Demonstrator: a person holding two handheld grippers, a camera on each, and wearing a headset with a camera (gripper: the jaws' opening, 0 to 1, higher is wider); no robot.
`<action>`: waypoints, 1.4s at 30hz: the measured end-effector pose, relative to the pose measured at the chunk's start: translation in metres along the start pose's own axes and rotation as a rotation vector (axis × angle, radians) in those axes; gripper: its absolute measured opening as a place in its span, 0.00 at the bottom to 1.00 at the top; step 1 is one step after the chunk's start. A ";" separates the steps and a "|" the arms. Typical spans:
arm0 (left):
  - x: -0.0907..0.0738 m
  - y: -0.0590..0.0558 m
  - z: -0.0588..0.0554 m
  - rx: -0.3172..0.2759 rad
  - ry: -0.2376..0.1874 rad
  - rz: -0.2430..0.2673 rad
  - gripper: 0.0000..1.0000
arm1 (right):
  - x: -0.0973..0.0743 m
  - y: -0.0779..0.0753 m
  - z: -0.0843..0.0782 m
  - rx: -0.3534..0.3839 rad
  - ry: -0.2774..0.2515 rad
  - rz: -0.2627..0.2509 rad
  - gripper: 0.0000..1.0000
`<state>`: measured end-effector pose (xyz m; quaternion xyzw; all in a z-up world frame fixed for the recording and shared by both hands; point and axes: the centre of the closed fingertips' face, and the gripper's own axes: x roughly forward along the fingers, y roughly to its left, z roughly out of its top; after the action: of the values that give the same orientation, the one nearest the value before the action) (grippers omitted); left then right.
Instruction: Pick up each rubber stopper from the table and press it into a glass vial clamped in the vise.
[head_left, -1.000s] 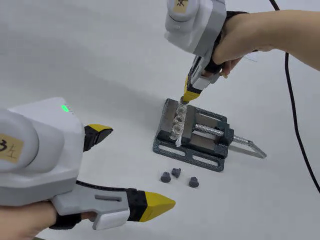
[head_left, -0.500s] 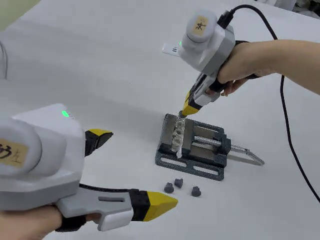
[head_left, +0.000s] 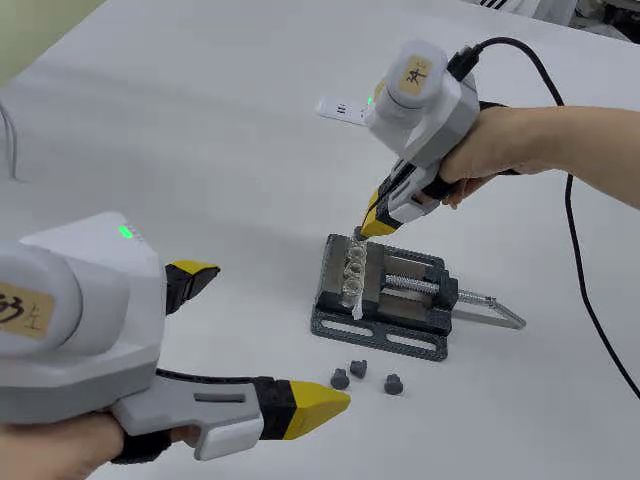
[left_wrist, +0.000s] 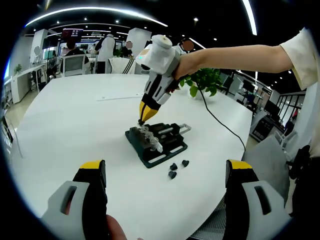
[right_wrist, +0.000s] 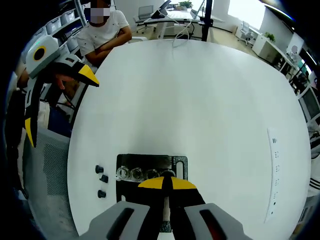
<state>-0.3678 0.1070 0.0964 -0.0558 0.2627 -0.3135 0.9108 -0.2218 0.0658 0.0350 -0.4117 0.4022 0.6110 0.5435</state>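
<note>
White tabletop (head_left: 200, 130) spreads wide around the work. Three dark stoppers (head_left: 358, 375) lie loose on it in a small cluster, just beside the near edge of the vise (head_left: 400, 300), not touching its base. Clamped in the vise, a row of clear vials (head_left: 352, 268) stands upright. The row's long axis runs along the vise's jaws, from its near edge toward its far edge.

Over the far end of that row hangs the right gripper (head_left: 365, 230), pointed steeply down. Its yellow tips are together, close above the last vial. In its own view the tips cover that vial's mouth, so I cannot tell whether a stopper is nipped between them or already seated there.

The left gripper (head_left: 272, 335) is held low, well off the vise on the stoppers' side. Its jaws are wide apart and hold nothing, and it is aimed across the table toward the vise.

The loose stoppers therefore lie past the opposite end of the row from the right gripper's tips. A next pick with that gripper would likely mean coming back across the vise to its near edge. The left gripper looks the nearer of the two to the stoppers.
</note>
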 end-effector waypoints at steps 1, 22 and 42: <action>0.000 0.000 0.000 0.000 0.001 0.000 0.99 | 0.001 -0.001 0.001 0.000 -0.005 -0.002 0.00; -0.003 0.005 -0.004 0.018 0.007 -0.005 0.99 | -0.011 0.011 -0.009 0.021 -0.159 -0.080 0.72; -0.006 0.008 -0.003 0.053 0.008 -0.009 0.99 | -0.013 0.070 -0.024 0.025 -0.255 -0.063 0.76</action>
<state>-0.3690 0.1175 0.0945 -0.0316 0.2576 -0.3247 0.9095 -0.2890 0.0329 0.0421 -0.3363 0.3244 0.6359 0.6143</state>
